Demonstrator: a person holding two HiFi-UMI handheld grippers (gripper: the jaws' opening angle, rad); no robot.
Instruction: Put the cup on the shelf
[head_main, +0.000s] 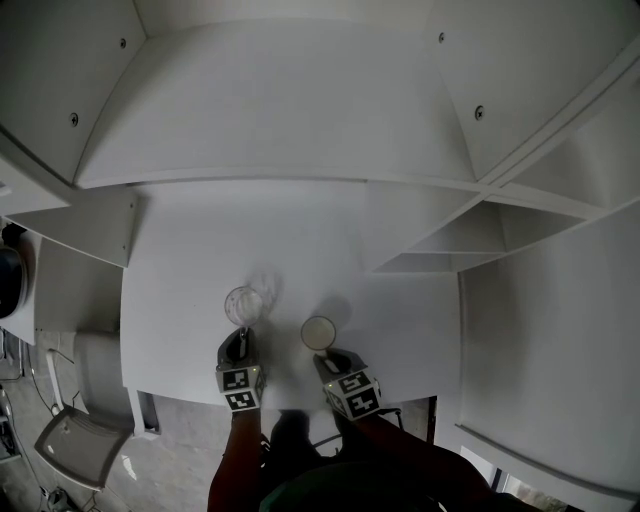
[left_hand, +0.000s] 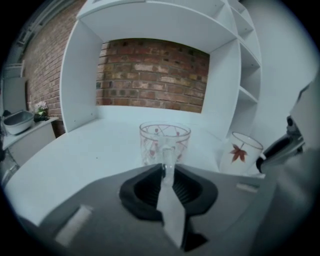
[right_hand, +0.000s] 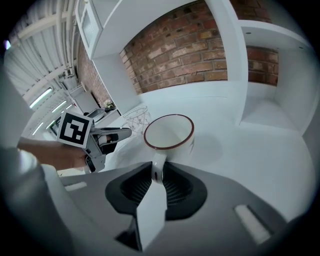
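A clear glass cup (head_main: 243, 304) with red patterning stands on the white table (head_main: 190, 260). My left gripper (head_main: 239, 347) is behind it, and in the left gripper view its jaws (left_hand: 167, 172) press on the handle of the glass cup (left_hand: 165, 140). To its right stands a white cup (head_main: 318, 333) with a red rim and a maple leaf print (left_hand: 240, 152). My right gripper (head_main: 333, 358) is shut on that cup's handle (right_hand: 157, 170). The white cup (right_hand: 169, 132) is upright, with the glass cup (right_hand: 136, 119) and the left gripper (right_hand: 107, 137) beyond it.
White shelf compartments (head_main: 470, 235) rise at the table's right, with an open cubby (right_hand: 270, 110) at table level. A brick wall (left_hand: 150, 75) closes the back under an upper shelf. A grey basin (left_hand: 17, 121) sits far left. A chair (head_main: 75, 445) stands below the table's front edge.
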